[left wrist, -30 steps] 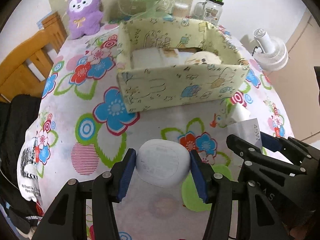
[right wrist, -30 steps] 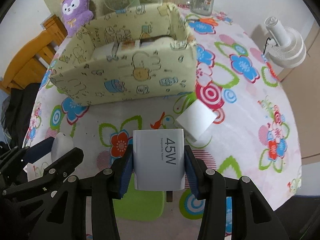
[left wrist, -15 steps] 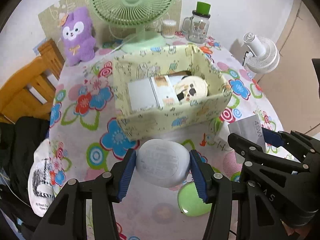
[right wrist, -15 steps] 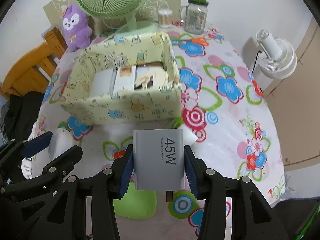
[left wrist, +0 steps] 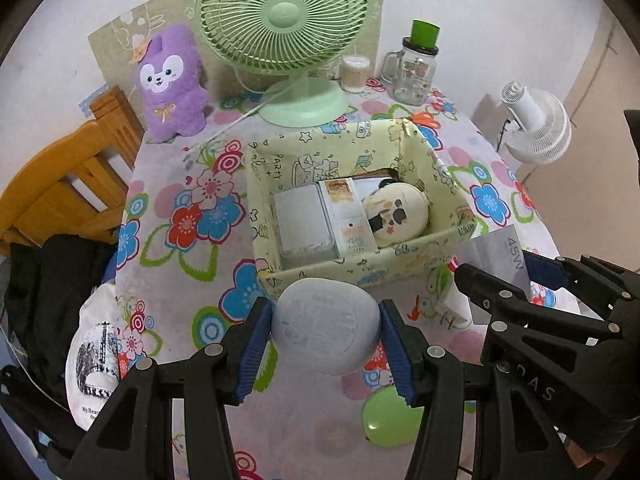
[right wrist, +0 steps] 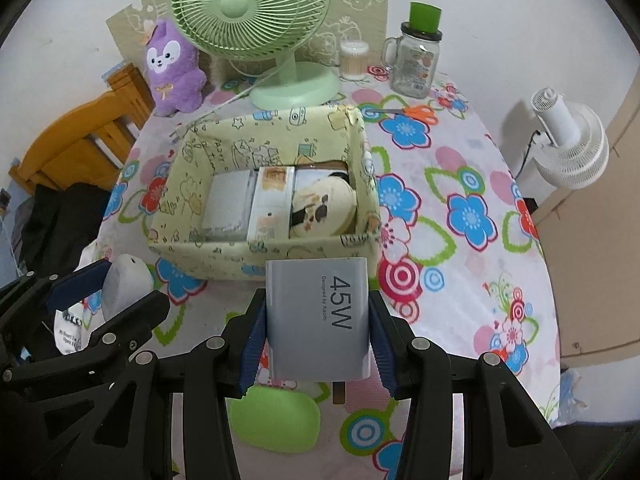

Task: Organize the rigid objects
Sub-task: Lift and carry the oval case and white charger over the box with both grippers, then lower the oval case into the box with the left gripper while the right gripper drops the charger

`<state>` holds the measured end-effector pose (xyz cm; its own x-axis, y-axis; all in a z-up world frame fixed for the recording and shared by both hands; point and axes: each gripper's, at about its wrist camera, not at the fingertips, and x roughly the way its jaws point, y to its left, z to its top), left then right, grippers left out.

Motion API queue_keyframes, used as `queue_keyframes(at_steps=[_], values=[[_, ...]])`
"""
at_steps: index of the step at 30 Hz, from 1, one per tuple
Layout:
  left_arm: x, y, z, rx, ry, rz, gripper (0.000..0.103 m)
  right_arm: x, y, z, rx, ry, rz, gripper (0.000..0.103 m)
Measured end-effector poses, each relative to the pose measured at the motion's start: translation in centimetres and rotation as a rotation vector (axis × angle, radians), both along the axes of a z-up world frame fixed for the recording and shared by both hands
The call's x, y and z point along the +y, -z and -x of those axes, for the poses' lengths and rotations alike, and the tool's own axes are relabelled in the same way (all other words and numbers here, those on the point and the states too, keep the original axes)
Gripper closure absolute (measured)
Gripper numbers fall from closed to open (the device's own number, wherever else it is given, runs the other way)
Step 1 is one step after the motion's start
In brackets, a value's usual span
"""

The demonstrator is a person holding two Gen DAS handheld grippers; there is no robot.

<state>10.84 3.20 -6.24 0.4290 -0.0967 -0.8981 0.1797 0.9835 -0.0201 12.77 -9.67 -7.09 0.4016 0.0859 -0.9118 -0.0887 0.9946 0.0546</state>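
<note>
My left gripper [left wrist: 325,330] is shut on a rounded white case [left wrist: 325,326], held above the flowered table in front of the yellow patterned box [left wrist: 362,268]. My right gripper [right wrist: 318,322] is shut on a white 45W charger block [right wrist: 318,320], also raised before the box [right wrist: 224,254]. The box holds a grey flat box [left wrist: 305,222], a slim carton [left wrist: 346,216] and a round panda-print case [left wrist: 396,212]. In the right wrist view the left gripper with the white case [right wrist: 124,286] shows at lower left. The charger [left wrist: 500,256] shows in the left wrist view at right.
A green fan [left wrist: 288,40], a purple plush [left wrist: 170,80], a cotton swab jar [left wrist: 354,74] and a glass mug jar [left wrist: 414,68] stand at the table's back. A green lid-like object [right wrist: 276,420] lies near the front edge. Orange scissors [right wrist: 416,112], a wooden chair [left wrist: 60,184], a white floor fan [right wrist: 572,148].
Both grippers have risen with their loads, so the box now appears lower and farther, and its inside and the fan behind it have come into view.
</note>
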Motion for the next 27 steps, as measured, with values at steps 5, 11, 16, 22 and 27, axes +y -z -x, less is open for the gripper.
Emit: queue_keyframes(at_steps=[5, 11, 16, 22, 27], values=[[0.3, 0.0, -1.5, 0.004, -0.028, 0.024, 0.047, 0.0, -0.3, -1.6, -0.001, -0.036, 0.003, 0.053], [0.6, 0.2, -3.5, 0.01, -0.055, 0.034, 0.047, 0.0, -0.5, -4.0, -0.007, -0.056, -0.019, 0.053], [0.6, 0.3, -4.8, 0.007, -0.066, 0.042, 0.047, 0.1, -0.4, -5.6, -0.005, -0.065, -0.024, 0.053], [0.4, 0.9, -6.3, 0.015, -0.064, 0.04, 0.047, -0.1, -0.1, -7.3, 0.0, -0.071, -0.021, 0.053], [0.0, 2.2, -7.4, 0.04, -0.062, 0.043, 0.047, -0.7, 0.2, -8.7, 0.008, -0.053, -0.06, 0.053]])
